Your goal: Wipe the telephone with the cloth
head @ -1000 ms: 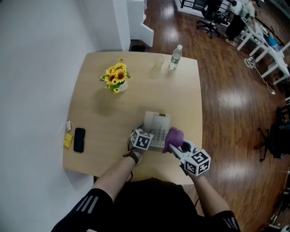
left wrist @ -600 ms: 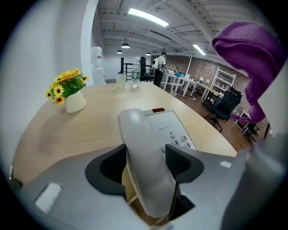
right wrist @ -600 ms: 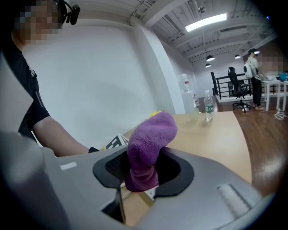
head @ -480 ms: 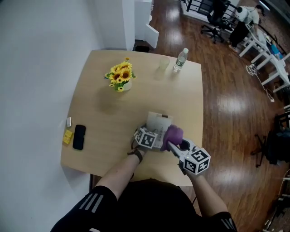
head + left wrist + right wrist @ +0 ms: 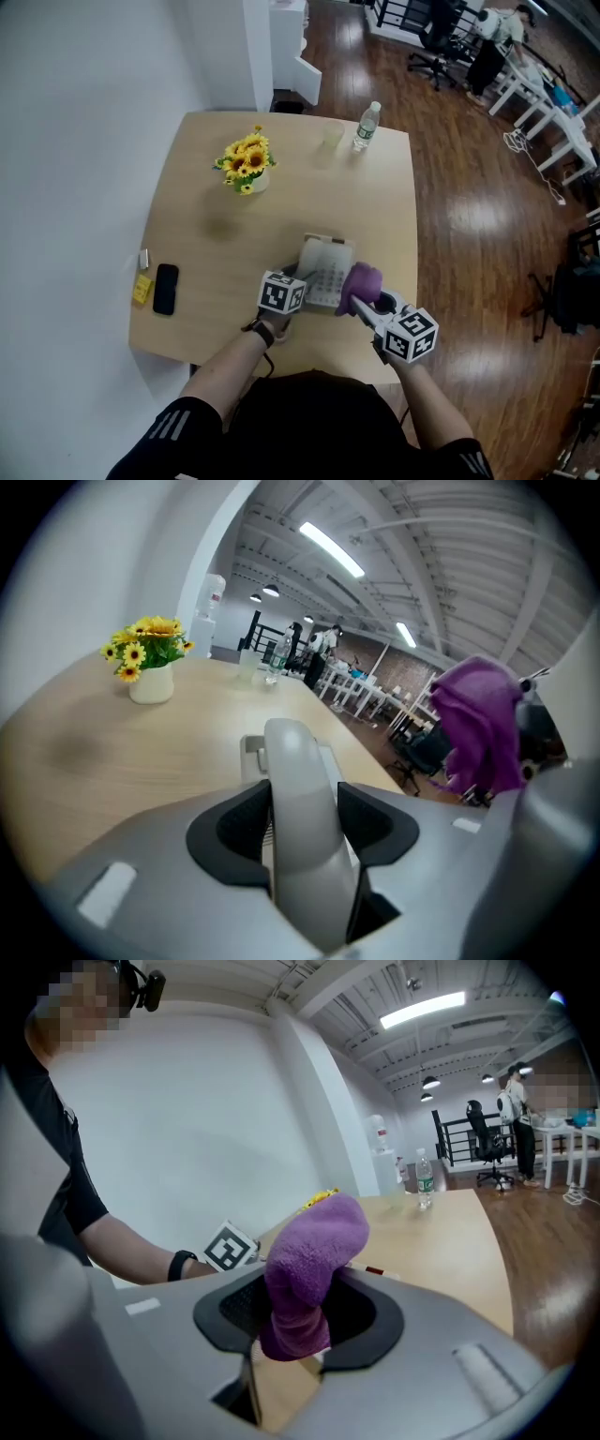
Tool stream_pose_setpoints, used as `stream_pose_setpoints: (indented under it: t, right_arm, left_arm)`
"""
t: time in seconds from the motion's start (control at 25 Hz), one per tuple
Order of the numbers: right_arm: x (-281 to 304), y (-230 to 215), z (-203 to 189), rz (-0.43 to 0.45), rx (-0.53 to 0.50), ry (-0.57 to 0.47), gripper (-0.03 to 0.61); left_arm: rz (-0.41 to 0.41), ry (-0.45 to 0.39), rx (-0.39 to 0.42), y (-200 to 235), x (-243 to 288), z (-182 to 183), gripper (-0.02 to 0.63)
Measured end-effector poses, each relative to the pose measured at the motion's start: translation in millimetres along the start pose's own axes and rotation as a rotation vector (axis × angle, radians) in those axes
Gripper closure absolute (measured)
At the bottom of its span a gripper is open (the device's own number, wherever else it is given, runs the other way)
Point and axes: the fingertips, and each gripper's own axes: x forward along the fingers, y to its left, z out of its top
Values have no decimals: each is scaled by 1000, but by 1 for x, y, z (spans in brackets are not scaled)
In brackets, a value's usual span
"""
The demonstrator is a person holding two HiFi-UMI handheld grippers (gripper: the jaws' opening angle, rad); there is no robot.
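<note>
The pale wooden tabletop (image 5: 206,187) carries everything. The telephone (image 5: 325,267), the task's thing, sits near its front edge, right in front of the person. A vase of sunflowers (image 5: 246,164) and a water bottle (image 5: 365,125) stand well apart from it, toward the far side.

The left gripper (image 5: 302,829) is clamped on the telephone's grey handset (image 5: 289,752), its dark pads pressed against both flanks. The rest of the telephone lies just beyond on the tabletop. Whether the handset is clear of its cradle cannot be told from these views.

The right gripper (image 5: 298,1314) is clamped on the purple cloth (image 5: 314,1241), which bulges out past the jaws as a soft wad. In the head view that wad rests at the right edge of the telephone's keypad.

The step in hand appears to be wiping the telephone body while the handset is held out of the way. To do it well:

- Lead with the protruding wad, so that only fabric meets the plastic and never the hard jaw tips.
- Keep the pressure light and the strokes short. The telephone looks light and would likely slide on the smooth wood.
- Hold the left grip steady so the handset braces the set and any cord does not tug the base sideways.
- Work across the keypad, then along the cradle recess, where dust tends to gather.
</note>
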Motion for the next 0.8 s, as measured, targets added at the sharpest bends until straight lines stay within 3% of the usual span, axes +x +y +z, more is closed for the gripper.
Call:
stream_pose_setpoints:
  t: [0.12, 0.36, 0.56, 0.8]
  right_arm:
    - [-1, 2, 13, 7, -21, -22, 428]
    - [-2, 15, 52, 32, -105, -65, 428]
    - [-3, 42, 97, 60, -313, -79, 430]
    - [1, 92, 156, 75, -596, -122, 431]
  left_arm:
    - [-136, -109, -72, -19, -35, 18, 400]
    - [-514, -428, -297, -54, -122, 76, 402]
    - [-745, -590, -312, -87, -198, 114, 403]
    - [-986, -690, -361, -112, -250, 127, 408]
